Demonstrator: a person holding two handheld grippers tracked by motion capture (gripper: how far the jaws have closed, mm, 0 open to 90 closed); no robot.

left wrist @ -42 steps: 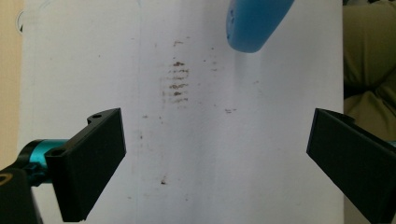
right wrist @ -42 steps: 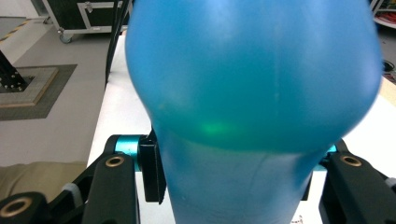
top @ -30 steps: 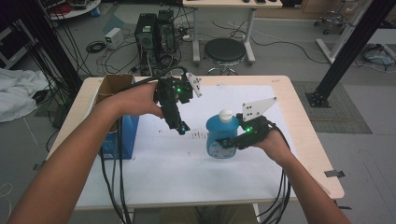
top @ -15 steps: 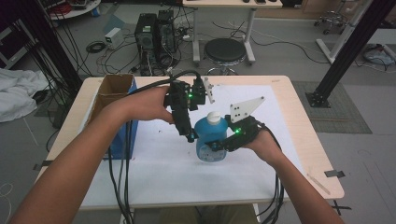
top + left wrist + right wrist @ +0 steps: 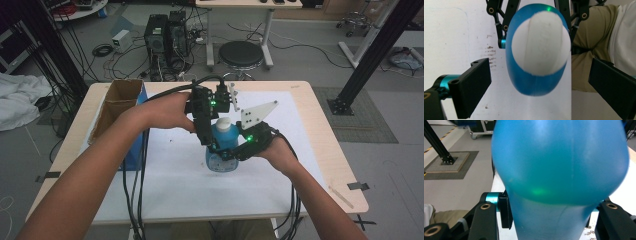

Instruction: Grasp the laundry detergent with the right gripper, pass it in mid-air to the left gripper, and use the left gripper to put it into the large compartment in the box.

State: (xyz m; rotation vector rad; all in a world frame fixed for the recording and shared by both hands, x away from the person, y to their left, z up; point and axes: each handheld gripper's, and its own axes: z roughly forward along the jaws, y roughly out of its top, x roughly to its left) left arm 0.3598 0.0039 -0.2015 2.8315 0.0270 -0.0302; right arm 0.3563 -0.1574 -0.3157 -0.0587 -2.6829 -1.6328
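A blue plastic bottle [image 5: 221, 155] with a white cap [image 5: 223, 122] stands upright over the white sheet [image 5: 170, 185] in the middle of the table. My right gripper [image 5: 231, 151] comes in from the right and is shut on the bottle's body [image 5: 559, 165], one jaw on each side. My left gripper [image 5: 210, 142] points down from above, level with the cap. In the left gripper view its black jaws stand wide on either side of the cap [image 5: 540, 45], touching neither the cap nor the blue shoulder [image 5: 531, 85]: this gripper [image 5: 541, 85] is open.
An open cardboard box [image 5: 120, 100] stands on a blue box [image 5: 134, 155] at the table's left edge. Black cables [image 5: 135, 200] trail from both grippers over the front edge. A stool [image 5: 241, 52] and computer towers [image 5: 165, 30] stand on the floor beyond the table.
The left gripper has moved right and now stands over the bottle's cap. The right gripper has carried the bottle a little to the left, toward it.
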